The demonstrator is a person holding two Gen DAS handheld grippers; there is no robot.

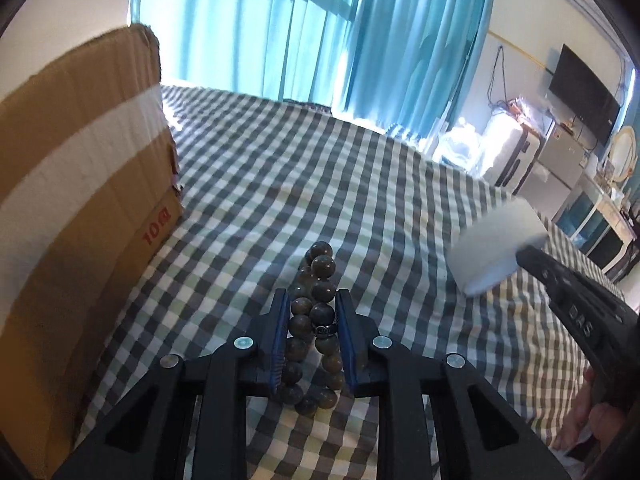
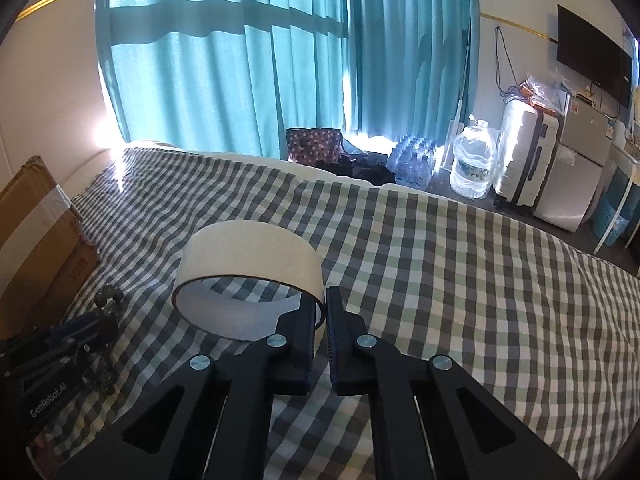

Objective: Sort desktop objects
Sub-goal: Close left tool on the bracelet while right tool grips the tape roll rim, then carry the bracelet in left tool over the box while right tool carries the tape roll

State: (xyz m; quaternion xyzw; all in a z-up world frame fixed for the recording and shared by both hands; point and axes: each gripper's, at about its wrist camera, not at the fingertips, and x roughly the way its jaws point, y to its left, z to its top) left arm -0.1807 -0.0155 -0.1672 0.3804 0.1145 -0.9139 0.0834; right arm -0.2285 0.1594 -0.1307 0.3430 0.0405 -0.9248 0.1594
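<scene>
While the checked bed (image 1: 360, 184) spreads under both your tools, the cardboard box (image 1: 80, 208) stands at its left edge. Your right claw (image 2: 320, 312) is clenched on the wall of the white tape roll (image 2: 248, 264), held above the bed. Your left claw (image 1: 312, 320) grips the dark bead bracelet (image 1: 316, 304) just beside the box.

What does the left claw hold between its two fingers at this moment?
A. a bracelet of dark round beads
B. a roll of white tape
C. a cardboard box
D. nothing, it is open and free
A: the left claw is closed on the bracelet of dark beads above the checked cloth, while the white tape roll sits in the right claw.
</scene>
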